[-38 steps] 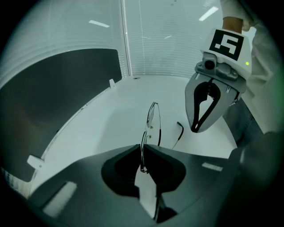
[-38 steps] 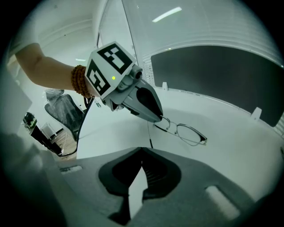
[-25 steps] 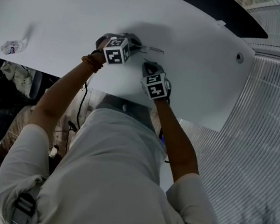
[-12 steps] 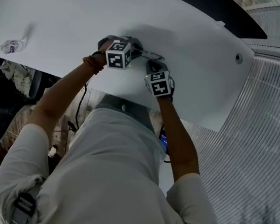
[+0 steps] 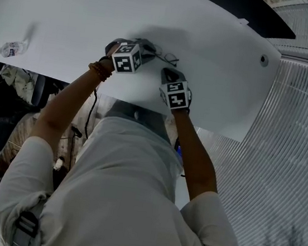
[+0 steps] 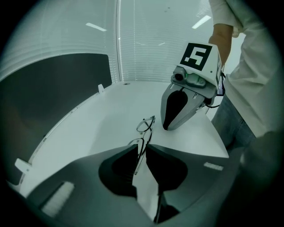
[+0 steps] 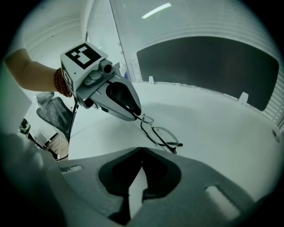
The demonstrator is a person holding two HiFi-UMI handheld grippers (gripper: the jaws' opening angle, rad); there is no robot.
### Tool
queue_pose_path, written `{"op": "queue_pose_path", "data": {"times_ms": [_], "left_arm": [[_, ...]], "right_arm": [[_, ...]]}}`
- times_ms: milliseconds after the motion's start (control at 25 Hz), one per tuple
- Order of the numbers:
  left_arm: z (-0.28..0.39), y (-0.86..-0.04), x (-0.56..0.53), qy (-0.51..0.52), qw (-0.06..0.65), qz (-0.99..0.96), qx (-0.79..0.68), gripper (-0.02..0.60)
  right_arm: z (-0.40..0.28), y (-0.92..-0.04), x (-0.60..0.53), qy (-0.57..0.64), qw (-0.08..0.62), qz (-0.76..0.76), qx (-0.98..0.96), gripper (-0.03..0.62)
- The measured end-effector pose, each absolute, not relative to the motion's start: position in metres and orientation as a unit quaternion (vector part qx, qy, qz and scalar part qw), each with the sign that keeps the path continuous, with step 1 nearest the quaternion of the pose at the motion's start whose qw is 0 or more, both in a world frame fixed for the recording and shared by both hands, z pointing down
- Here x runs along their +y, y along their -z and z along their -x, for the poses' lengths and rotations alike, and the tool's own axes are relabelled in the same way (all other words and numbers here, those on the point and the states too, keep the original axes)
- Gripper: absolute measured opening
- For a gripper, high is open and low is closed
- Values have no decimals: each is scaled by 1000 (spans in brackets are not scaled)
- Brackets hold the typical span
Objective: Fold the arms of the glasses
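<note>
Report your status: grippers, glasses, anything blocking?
Left gripper: jaws just opening, glasses arm between them. Right gripper: jaws shut, empty. Glasses resting on the white table. Nothing in the way.

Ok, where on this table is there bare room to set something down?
Bare: the table from the glasses right to the round hole, and left toward the crumpled wrapper. Crowded: near edge centre, where the left gripper, jaws just opening around the glasses arm, and the shut right gripper meet.

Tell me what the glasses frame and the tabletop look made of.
Glasses: thin, dark, wire-like rims and arms, likely metal, though slim plastic is possible. Table: smooth, plain white top with no grain and soft shadows, probably laminate or painted board.
</note>
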State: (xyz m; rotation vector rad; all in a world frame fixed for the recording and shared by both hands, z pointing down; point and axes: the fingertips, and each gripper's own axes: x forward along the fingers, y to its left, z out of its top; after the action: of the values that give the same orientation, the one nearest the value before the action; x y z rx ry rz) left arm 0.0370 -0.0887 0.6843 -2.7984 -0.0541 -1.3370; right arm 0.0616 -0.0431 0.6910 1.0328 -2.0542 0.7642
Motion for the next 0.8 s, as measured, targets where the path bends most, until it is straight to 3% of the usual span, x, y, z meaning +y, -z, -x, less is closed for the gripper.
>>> {"op": "queue_pose_path", "data": {"times_ms": [320, 520, 800], "left_arm": [[-37, -630, -91, 352, -39, 932, 72, 41], [-43, -539, -89, 247, -67, 958, 129, 4], [-49, -399, -86, 91, -68, 976, 187, 3]], "right_arm": [[-88, -633, -57, -295, 265, -459, -795, 2], [-102, -537, -71, -261, 181, -497, -808, 2], [-104, -391, -77, -178, 63, -518, -834, 2]]}}
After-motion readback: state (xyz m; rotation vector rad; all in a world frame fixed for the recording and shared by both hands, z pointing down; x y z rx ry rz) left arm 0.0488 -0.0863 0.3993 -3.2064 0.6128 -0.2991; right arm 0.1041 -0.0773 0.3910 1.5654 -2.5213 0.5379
